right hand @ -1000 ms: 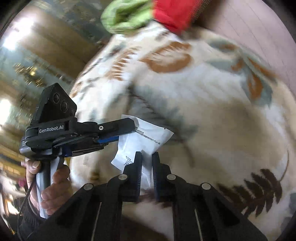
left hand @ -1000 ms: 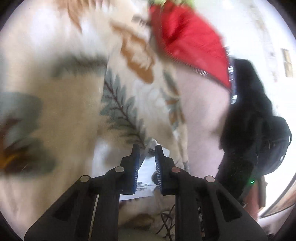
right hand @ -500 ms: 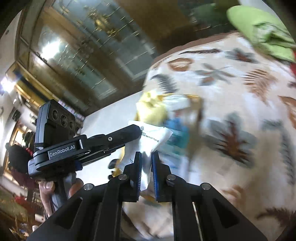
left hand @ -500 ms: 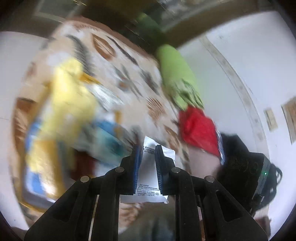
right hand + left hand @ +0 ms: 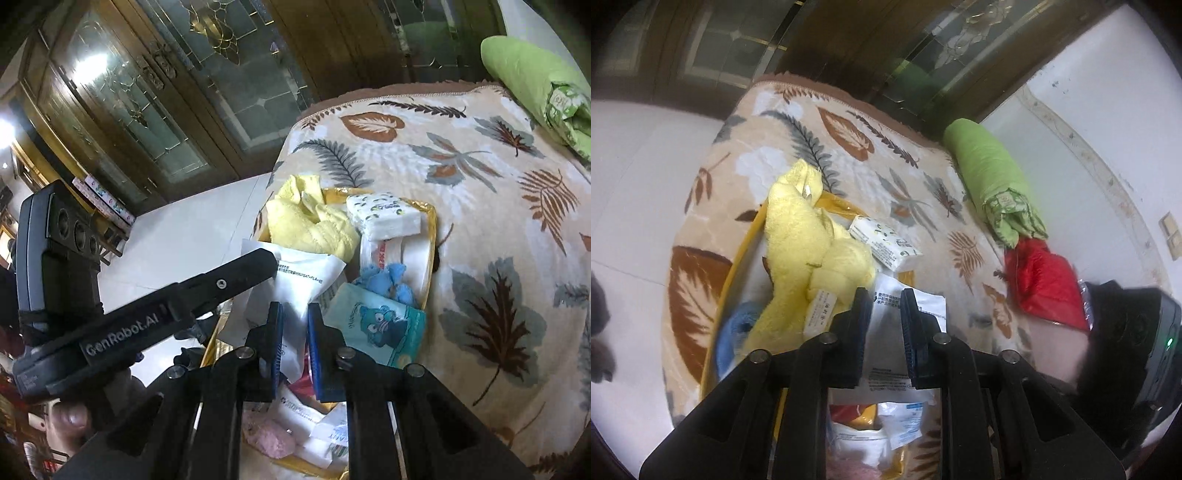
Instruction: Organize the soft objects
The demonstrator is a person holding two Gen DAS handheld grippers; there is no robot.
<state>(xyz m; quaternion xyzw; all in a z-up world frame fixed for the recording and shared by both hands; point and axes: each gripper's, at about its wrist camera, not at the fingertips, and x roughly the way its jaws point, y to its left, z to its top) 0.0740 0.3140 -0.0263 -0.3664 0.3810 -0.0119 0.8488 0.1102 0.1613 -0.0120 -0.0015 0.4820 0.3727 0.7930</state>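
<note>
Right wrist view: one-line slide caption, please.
Both claws, right and left, hold a white pouch above a yellow tray of soft goods on a leaf-print blanket.

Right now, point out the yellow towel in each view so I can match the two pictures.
Left wrist: the yellow towel lies left of centre, draped over the tray's far left part, just above the left finger.
Right wrist: the yellow towel sits at centre, upper half, at the tray's far end, above the white pouch.
Shared landmark: the tissue pack lies right of the towel in both.
</note>
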